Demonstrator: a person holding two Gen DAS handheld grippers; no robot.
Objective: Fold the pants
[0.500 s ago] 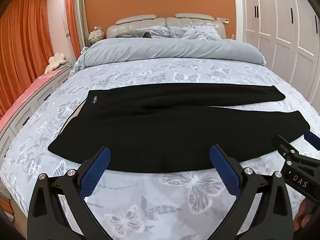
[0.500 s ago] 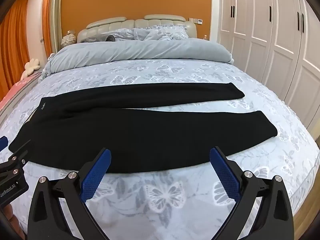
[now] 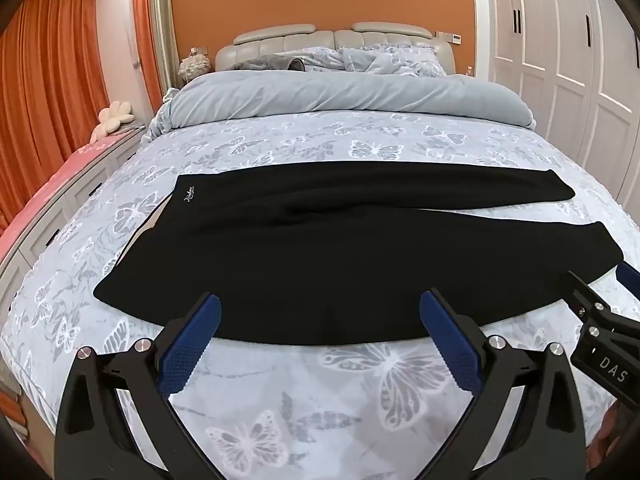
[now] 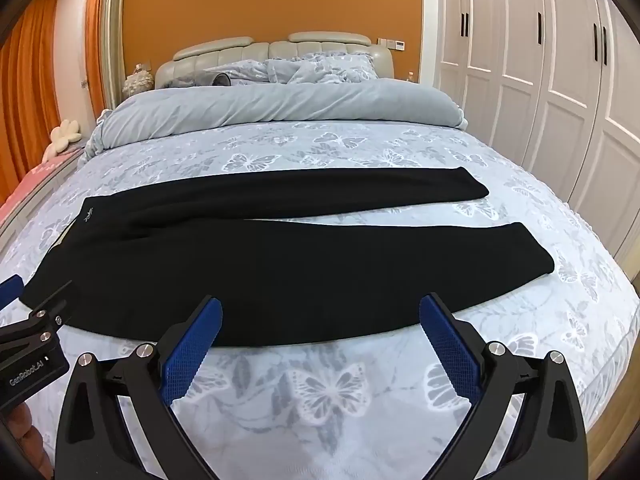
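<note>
Here, label by label, with the pants as the landmark:

Pants [image 3: 320, 256]: black, spread flat across the bed [image 3: 360, 380] with the waistband to the left and the two legs running right. The legs part into a narrow V toward the cuffs. A small pale logo [image 3: 189, 199] sits at the far waist corner; its lettering is too small to read.

Left hand-held gripper [image 3: 320, 344]: fingers spread wide, nothing between them, poised just short of the pants' near edge, toward the waist half. The blue pads [image 3: 188, 352] overlap that edge in the left wrist view; whether they touch the cloth cannot be told. In the right wrist view only part of it shows, cut off at the left border by the near waist corner.

Right hand-held gripper [image 4: 320, 344]: also spread wide and holding nothing, just short of the pants' near edge, toward the leg half. In the left wrist view only its tip enters from the right border, beside the near cuff.

Duvet [image 3: 344, 96]: grey, bunched in a roll beyond the pants, hiding the foot of the pillows [image 3: 384, 60].

Wardrobe [image 4: 540, 72]: white doors right of the pants, cropped by the lens rim.

Curtains [image 3: 48, 80]: orange, left of the pants, partly cut off.
</note>
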